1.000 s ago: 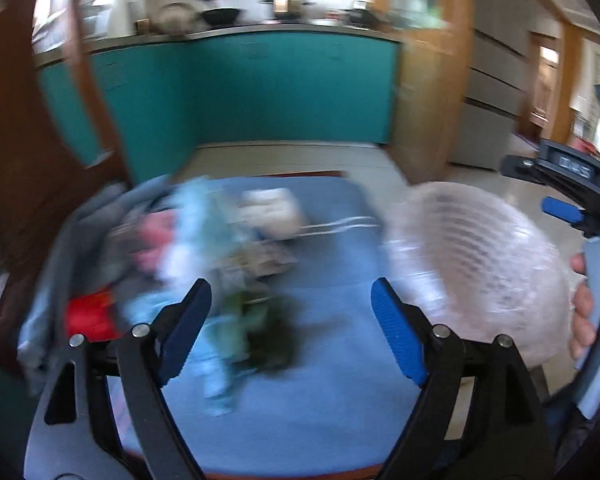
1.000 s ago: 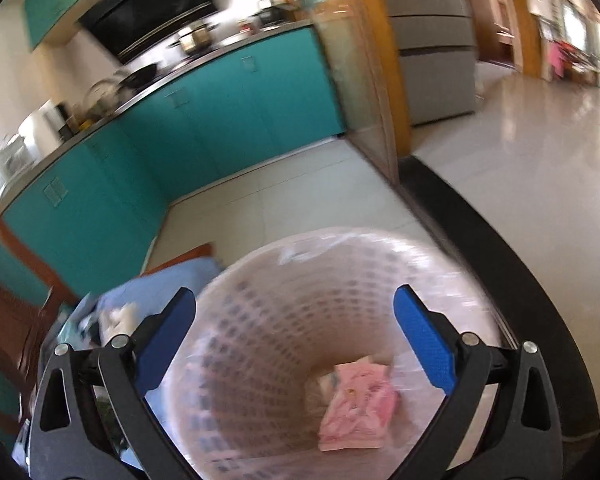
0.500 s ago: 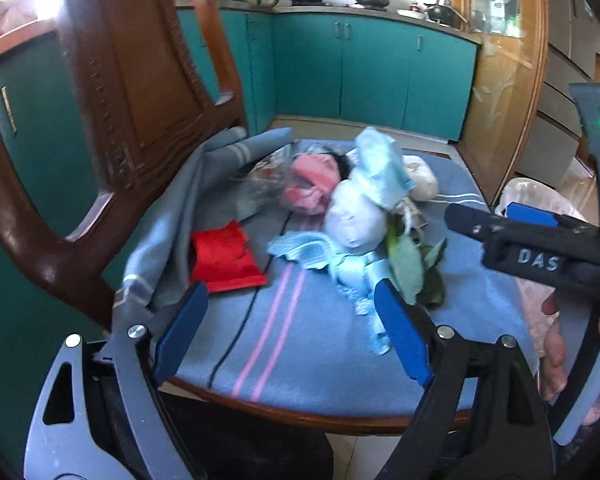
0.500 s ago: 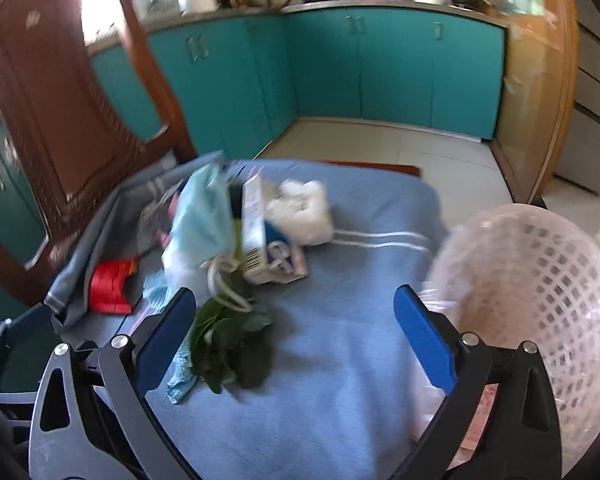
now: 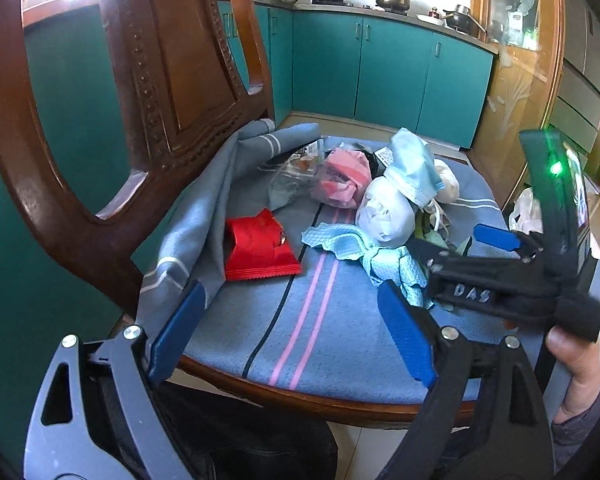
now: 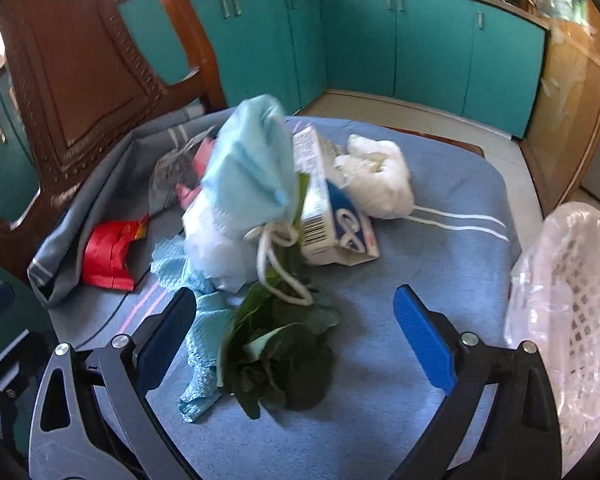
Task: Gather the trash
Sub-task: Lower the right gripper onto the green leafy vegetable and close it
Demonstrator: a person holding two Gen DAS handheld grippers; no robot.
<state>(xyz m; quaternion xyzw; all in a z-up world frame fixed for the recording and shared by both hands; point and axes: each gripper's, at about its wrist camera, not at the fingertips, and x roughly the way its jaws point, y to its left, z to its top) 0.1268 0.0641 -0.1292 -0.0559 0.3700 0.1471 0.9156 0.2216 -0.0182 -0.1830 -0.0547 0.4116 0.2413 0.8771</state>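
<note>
So the white lattice basket (image 6: 572, 320) with its clear plastic liner sits just off the right edge of the chair seat (image 5: 340, 344), and you can't see inside it from here. A second ago the right camera looked straight into it and a pink packet lay at the bottom. Since then both grippers have swung over to the seat.

The trash pile is bunched toward the back of the seat, on the blue towel (image 6: 440, 248): a light blue face mask (image 6: 248, 160), a small carton (image 6: 320, 200), a white crumpled wad (image 6: 380, 180), green leaves (image 6: 280, 352) nearer the front edge, a blue cloth (image 6: 200, 320), and a red wrapper (image 5: 260, 248) by the left edge.

The left gripper (image 5: 292, 332) is wide and opening, nothing between its fingers. The right gripper (image 6: 296, 340) is wide too but closing, hanging over the leaves without touching them.
</note>
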